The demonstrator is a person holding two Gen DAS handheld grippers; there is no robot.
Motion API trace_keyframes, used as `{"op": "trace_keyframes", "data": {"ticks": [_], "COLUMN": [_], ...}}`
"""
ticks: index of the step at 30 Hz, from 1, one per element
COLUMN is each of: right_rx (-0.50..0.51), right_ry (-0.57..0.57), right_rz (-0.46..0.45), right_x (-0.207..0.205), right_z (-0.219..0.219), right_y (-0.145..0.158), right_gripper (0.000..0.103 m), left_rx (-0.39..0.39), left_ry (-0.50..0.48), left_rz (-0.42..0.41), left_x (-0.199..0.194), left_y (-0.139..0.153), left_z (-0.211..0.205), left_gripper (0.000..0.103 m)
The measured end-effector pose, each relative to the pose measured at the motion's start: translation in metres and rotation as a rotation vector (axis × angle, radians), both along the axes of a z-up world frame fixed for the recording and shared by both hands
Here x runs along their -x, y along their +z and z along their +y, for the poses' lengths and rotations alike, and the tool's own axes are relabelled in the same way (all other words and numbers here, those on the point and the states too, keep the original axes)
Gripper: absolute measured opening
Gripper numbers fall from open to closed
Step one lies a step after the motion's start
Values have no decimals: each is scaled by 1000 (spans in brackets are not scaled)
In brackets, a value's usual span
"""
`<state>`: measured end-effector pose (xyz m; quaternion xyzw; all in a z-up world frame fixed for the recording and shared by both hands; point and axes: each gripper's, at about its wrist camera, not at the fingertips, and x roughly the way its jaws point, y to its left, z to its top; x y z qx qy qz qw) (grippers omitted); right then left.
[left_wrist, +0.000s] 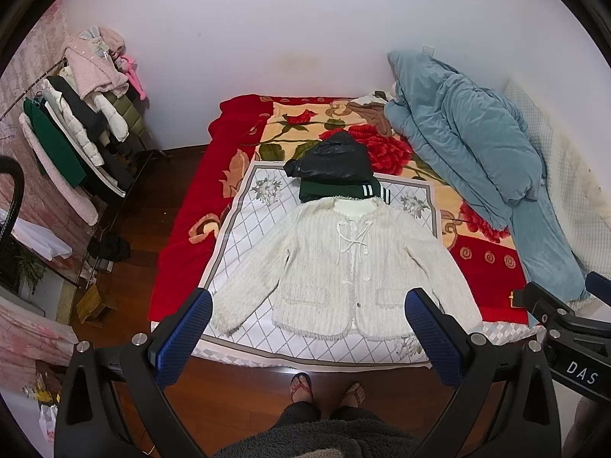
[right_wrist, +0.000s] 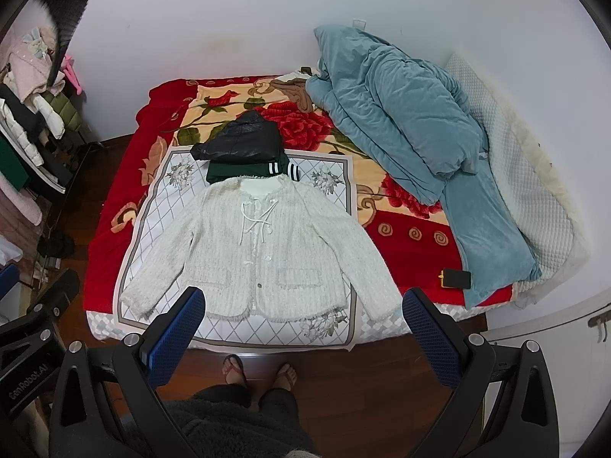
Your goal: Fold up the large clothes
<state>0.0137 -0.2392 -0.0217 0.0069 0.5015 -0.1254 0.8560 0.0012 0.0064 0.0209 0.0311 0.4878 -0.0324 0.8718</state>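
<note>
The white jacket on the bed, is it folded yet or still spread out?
Spread out. The white jacket lies flat, front up, both sleeves angled outward, hem toward the bed's near edge.

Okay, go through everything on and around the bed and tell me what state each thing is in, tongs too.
White jacket: spread flat, front up, sleeves out, unfolded.
Black jacket: folded, on top of the pile.
Green garment: folded, under the black one.
Blue quilt: bunched up.
Clothes rack: loaded with hanging clothes.
Left tongs: open, holding nothing.
Right tongs: open, holding nothing.
</note>
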Motion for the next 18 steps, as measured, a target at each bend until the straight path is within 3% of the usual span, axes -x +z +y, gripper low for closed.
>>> {"op": "trace_keyframes", "data": {"ticks": [13,16,18], "right_rx": [3,-5,-62], "right_ry": [-10,-23,-40], "right_rz": [1,-1,-18], "right_x": [-7,-16,-25], "right_z": [2,-2,-14], "right_y": [4,1,-12], "right_gripper": [103,103,103], "left_rx": [-3,-35,-67], "left_ry": [-9,-22,-19], "left_rz": [-1,-36,-87], "left_x": [-22,-40,-55], "left_y": [9,-1,-11], "left_z": [-2,-2,-3], "left_gripper": [103,103,103]}}
